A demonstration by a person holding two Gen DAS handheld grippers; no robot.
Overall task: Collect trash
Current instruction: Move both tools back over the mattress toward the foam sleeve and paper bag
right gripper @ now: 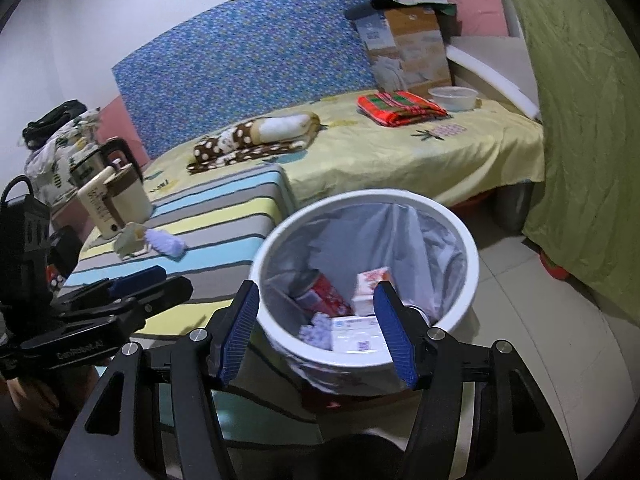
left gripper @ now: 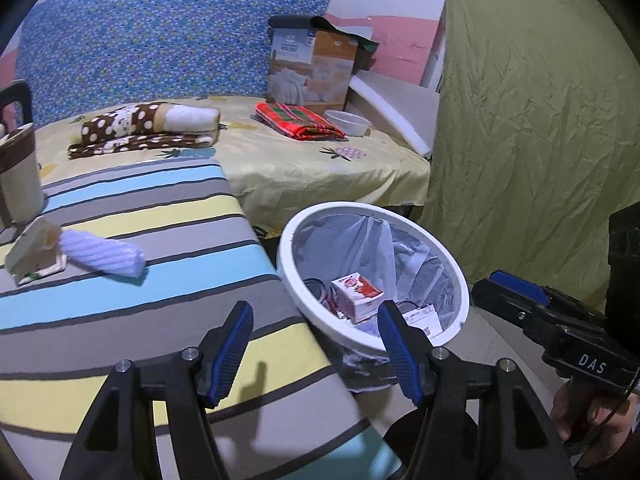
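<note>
Both grippers hover with jaws spread wide and empty: the left gripper [left gripper: 316, 344] over the striped desk [left gripper: 120, 312] edge just left of the white trash bin [right gripper: 460, 216], the right gripper [right gripper: 316, 332] directly above the bin's near rim. Inside the bin lie a red can [right gripper: 328, 292], cartons [right gripper: 360, 336] and a pink box [left gripper: 356, 294]. Left of the bin, on the desk, a crumpled purple wrapper [left gripper: 106, 254] remains. Beyond the bin stands a yellow-sheeted bed [right gripper: 400, 160].

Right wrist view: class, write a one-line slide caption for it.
Open right gripper above a lined white bin holding a red can and cartons, beside a striped table.
</note>
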